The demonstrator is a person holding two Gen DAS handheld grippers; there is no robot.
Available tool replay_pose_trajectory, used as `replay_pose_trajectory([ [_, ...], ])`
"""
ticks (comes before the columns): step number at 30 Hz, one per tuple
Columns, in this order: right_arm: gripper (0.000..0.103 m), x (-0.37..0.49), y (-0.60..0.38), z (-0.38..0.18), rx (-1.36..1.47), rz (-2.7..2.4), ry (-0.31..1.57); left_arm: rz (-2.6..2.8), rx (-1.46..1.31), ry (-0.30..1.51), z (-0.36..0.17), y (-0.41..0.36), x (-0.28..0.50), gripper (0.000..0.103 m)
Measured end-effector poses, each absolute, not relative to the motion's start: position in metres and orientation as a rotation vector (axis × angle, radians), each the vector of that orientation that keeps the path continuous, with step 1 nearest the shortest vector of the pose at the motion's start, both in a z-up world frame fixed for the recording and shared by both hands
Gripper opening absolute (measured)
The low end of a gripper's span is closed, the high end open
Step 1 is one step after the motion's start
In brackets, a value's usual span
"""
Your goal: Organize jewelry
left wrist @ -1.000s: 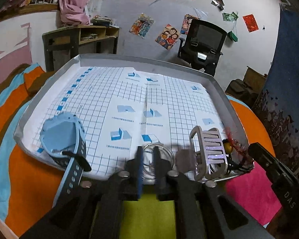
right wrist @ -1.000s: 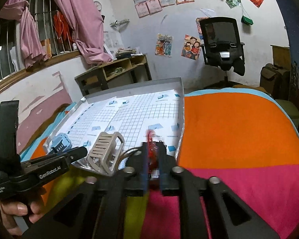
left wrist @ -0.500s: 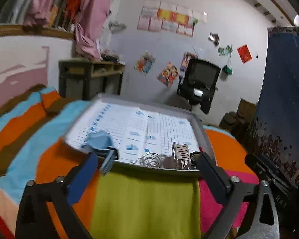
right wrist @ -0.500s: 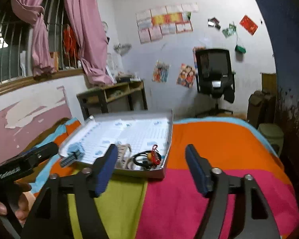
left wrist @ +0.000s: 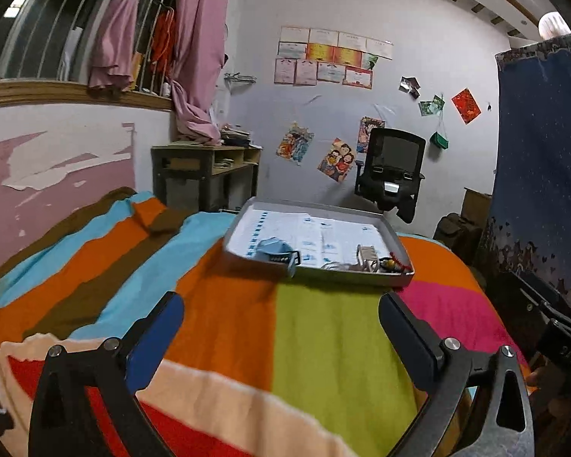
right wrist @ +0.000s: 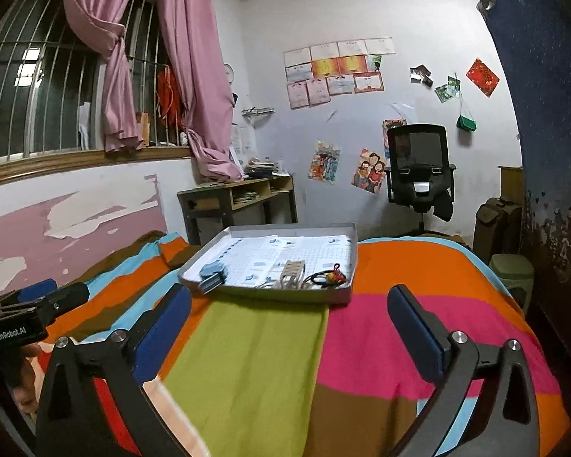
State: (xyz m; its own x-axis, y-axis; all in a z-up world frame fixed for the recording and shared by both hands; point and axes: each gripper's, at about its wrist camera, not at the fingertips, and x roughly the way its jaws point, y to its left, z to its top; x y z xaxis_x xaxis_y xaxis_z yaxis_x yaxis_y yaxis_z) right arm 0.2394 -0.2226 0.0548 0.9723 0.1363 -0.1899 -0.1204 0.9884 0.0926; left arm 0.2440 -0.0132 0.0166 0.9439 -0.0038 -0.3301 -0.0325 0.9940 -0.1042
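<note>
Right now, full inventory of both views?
tray: 1, grey, grid-paper lined, on the bed
blue watch: 1, tray's near left corner
white slatted piece: 1, tray's near edge, middle
wire rings: silvery, count unclear, beside the slatted piece
red-beaded cord: 1, black loop, tray's near right
blanket: 1, multicolour striped
office chair: 1, black, by far wall
desk: 1, wooden
curtains: pink, tied at window
left gripper: blue-padded fingers apart, empty
right gripper: same
</note>
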Motion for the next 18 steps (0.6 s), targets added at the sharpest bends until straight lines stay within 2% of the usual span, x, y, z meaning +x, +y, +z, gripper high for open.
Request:
replay_pose_trajectory([
  [18, 0.101, 0.211, -0.218, 0.041, 0.088, 0.132, 0.229, 0.036, -0.105, 0.322, 0.011, -0.001, 0.219, 0.103],
])
